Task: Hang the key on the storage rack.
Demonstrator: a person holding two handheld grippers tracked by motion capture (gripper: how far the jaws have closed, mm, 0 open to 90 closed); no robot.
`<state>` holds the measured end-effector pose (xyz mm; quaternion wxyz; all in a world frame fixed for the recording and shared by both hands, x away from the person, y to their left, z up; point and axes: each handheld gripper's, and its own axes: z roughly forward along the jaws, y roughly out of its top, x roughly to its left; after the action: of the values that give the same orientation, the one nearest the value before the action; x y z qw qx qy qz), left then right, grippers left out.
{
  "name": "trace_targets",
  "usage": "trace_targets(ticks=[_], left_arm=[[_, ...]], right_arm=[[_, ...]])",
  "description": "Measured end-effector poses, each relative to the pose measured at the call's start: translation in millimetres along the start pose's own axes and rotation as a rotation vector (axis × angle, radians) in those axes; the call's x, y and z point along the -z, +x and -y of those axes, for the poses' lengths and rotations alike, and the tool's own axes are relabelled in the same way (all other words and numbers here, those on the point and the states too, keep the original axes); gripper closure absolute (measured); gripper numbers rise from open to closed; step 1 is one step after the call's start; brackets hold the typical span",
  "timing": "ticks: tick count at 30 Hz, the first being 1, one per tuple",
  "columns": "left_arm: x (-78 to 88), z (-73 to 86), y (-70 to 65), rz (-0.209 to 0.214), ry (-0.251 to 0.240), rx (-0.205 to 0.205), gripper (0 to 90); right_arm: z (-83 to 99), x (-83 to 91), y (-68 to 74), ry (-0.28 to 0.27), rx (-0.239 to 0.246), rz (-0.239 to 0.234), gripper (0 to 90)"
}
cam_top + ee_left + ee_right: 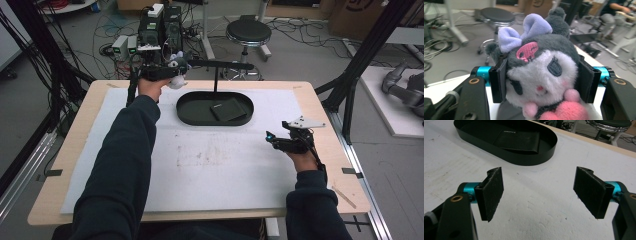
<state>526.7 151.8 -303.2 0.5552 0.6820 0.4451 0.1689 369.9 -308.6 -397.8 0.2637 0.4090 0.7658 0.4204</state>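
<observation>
1. Left gripper (541,75) clamped on plush toy (541,72) by the head, held up over table's far left, near tray (186,111).
2. Tray mid-table w/ black wallet (227,109) inside.
3. Right gripper (539,195) spread wide, nothing in it, low over white mat (210,155).
4. Risk: soft head squishes, toy could slip out if swung fast.

Your wooden table (320,107) carries a white foam mat (210,165) over most of its top, and on the mat's far middle sits a black oval tray (187,112) holding a flat black wallet (227,109) toward its right end.
</observation>
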Motion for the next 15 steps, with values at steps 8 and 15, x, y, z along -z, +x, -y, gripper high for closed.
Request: trace_targets(ticks=[8,15], left_arm=[[-9.1,28.3,11.3,-0.080,0.064,-0.007,36.8],[-25.3,42.6,3.3,-0.103,0.113,-0.056,36.2]], right_arm=[[0.9,-0.4,0.0,0.007,0.001,-0.003,24.6],[1.0,-1.5,1.5,0.015,0.005,-0.006,25.0]])
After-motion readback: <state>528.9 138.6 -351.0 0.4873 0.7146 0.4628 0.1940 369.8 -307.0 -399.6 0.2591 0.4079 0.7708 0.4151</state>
